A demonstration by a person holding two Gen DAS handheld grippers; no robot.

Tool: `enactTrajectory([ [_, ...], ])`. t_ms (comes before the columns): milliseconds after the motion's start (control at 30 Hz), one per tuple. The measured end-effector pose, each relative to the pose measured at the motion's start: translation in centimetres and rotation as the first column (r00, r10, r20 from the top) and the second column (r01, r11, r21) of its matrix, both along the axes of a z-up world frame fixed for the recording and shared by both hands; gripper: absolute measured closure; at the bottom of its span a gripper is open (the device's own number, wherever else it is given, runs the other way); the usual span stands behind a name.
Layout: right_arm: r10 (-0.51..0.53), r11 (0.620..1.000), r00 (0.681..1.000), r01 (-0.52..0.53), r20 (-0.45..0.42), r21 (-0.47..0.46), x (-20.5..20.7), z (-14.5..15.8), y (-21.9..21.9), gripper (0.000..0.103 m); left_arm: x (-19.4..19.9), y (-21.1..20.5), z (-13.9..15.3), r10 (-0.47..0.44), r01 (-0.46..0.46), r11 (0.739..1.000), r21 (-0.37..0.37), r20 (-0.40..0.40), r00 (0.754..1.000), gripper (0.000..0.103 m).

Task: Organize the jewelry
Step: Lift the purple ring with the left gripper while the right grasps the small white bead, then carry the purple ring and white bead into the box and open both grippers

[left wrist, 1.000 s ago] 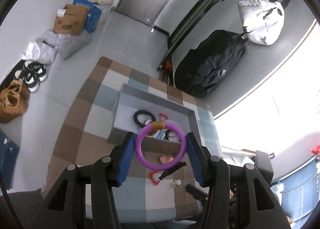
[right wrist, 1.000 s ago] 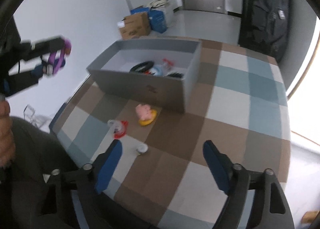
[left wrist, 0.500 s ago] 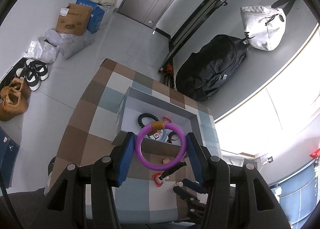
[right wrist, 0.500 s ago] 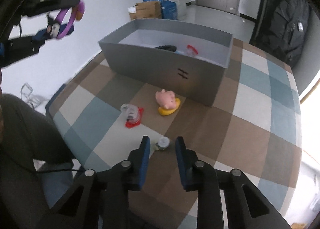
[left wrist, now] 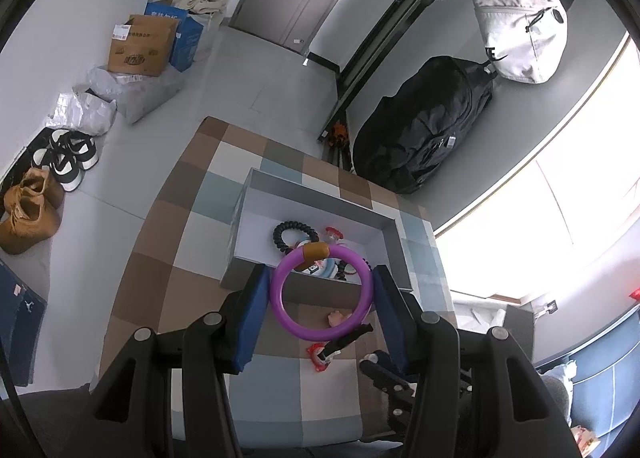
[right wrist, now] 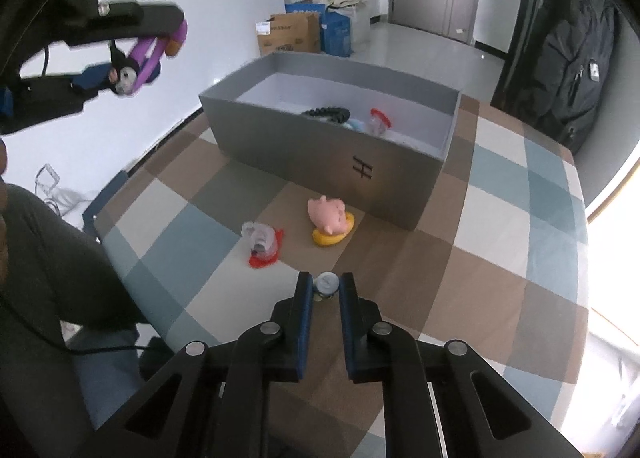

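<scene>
Now my left gripper [left wrist: 322, 296] clamps the purple plastic bangle [left wrist: 320, 294] above the grey box [right wrist: 404, 190]; my right gripper [right wrist: 325, 290] seemingly pinches a small silver ring [right wrist: 326, 283] on the checked tablecloth [right wrist: 500, 258]. Next: drop both in.

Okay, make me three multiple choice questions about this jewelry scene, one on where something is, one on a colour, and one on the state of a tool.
1. Where does the pink pig charm lie?
A. inside the grey box
B. on the checked cloth in front of the grey box
C. on the floor

2. What colour is the ring held in the left tool?
A. purple
B. green
C. white

3. How is the right tool set?
A. wide open
B. closed around a small silver piece
C. out of view

Answers: 1 B, it rests on the cloth by the box's front wall. 2 A, the ring is purple with a brown band. 3 B, its pads flank the piece closely.
</scene>
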State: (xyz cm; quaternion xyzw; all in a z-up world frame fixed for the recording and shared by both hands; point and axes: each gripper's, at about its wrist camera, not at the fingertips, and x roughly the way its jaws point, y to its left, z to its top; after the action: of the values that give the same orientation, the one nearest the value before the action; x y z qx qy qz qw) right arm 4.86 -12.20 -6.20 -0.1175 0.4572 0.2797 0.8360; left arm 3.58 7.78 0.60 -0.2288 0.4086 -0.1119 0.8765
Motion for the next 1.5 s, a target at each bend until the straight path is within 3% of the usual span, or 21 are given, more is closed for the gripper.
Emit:
enactTrajectory([
  [533, -0.036, 0.974, 0.999, 0.029, 0.029, 0.223, 2.5, 4.9, -0.8, 0.091, 1.0, -2.1, -0.1, -0.026, 0.027, 0.997, 0.073, -0.015, 1.0, 0.057],
  [833, -0.044, 0.952, 0.999, 0.036, 0.02, 0.304, 4.4, 6.4, -0.6, 0.091, 2.4, -3.1, -0.2, -0.027, 0.028, 0.992, 0.126, -0.016, 1.0, 0.057],
  [1500, -0.113, 0.904, 0.989, 0.14, -0.09, 0.405, 10.3, 5.6, -2.2, 0.091, 7.1, -3.5, -2.3, 0.016, -0.006, 0.996, 0.089, -0.114, 0.993, 0.057],
])
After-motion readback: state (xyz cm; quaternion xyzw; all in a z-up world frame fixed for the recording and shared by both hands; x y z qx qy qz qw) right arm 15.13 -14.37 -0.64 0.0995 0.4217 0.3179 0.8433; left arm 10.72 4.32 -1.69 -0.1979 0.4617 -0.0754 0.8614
